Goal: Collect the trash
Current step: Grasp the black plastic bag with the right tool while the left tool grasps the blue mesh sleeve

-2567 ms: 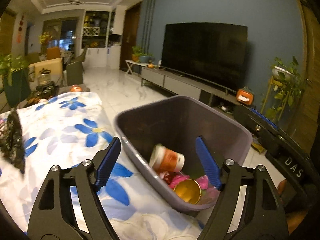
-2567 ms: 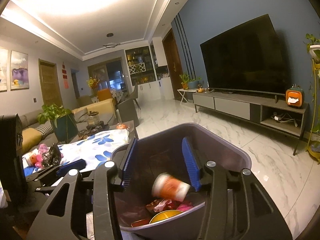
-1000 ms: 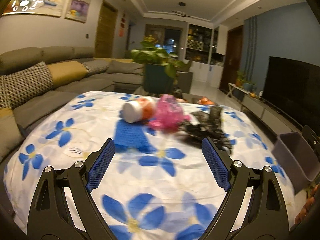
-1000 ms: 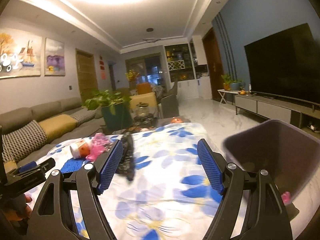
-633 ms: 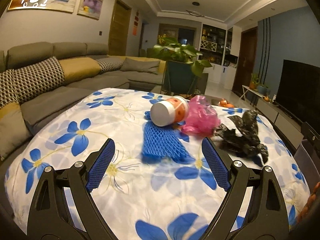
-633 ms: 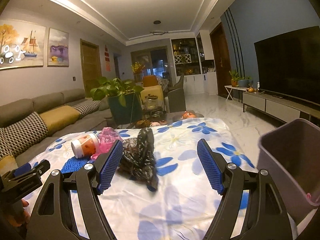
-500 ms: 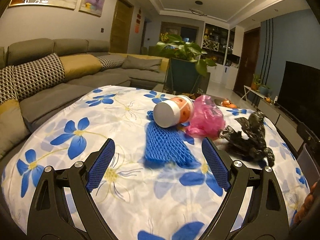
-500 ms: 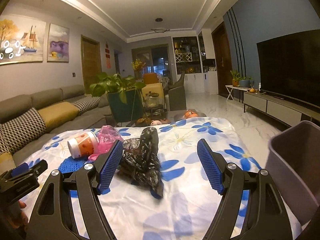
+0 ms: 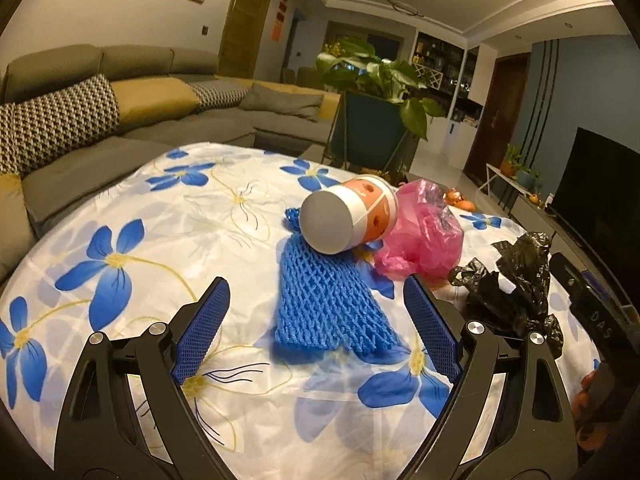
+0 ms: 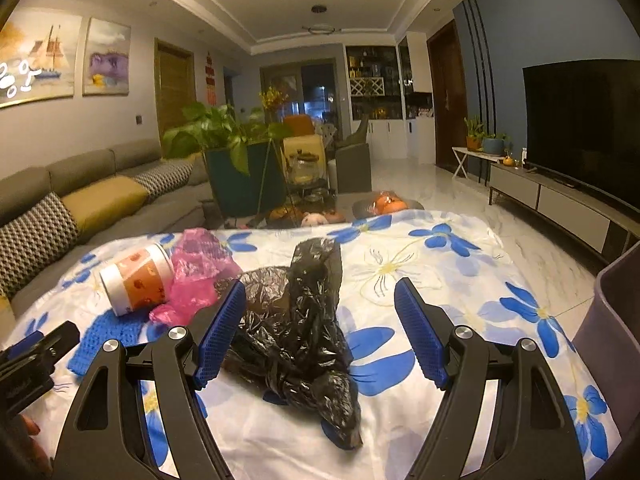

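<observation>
Trash lies clustered on the floral-clothed surface [image 9: 120, 208]: blue foam net [image 9: 324, 300], paper cup [image 9: 348, 218] on its side touching it, pink plastic bag [image 9: 424, 236] beside the cup, crumpled black plastic bag [image 10: 304, 320] nearer the grey bin [image 10: 616, 320]. Left gripper [image 9: 316, 332] hangs released over the net; right gripper [image 10: 320, 340] released, straddling the black bag.
</observation>
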Action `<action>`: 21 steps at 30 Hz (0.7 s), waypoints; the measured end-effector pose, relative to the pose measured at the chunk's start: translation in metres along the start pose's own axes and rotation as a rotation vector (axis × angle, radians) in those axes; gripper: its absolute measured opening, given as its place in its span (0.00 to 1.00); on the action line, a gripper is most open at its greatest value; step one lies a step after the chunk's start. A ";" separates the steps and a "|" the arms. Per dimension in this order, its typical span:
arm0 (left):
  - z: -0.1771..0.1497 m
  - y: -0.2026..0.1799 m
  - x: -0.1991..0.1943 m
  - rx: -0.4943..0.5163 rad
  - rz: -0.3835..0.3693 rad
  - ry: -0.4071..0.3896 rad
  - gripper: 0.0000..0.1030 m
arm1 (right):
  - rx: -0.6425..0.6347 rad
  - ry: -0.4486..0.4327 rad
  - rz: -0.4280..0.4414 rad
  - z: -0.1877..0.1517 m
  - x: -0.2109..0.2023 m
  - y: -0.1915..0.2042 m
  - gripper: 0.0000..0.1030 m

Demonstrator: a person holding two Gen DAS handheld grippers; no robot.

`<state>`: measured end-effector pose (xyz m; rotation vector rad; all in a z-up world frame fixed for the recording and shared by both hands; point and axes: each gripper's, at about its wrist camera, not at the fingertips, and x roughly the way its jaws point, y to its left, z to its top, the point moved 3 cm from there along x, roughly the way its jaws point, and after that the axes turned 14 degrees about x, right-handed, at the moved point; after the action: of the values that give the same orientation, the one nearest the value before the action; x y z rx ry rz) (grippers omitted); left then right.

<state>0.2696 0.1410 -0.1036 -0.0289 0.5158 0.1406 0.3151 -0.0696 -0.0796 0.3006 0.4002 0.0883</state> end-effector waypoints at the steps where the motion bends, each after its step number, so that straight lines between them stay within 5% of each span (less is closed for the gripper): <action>1: -0.001 0.000 0.003 -0.005 -0.006 0.010 0.84 | -0.003 0.009 -0.003 0.000 0.004 0.002 0.73; 12: -0.004 0.003 0.006 -0.019 -0.009 0.022 0.84 | -0.038 0.102 -0.030 -0.009 0.025 0.007 0.55; 21: -0.004 0.001 0.008 -0.011 -0.019 0.032 0.84 | -0.037 0.140 0.001 -0.011 0.031 0.009 0.17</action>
<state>0.2743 0.1426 -0.1114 -0.0472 0.5461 0.1245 0.3389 -0.0537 -0.0977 0.2586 0.5367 0.1184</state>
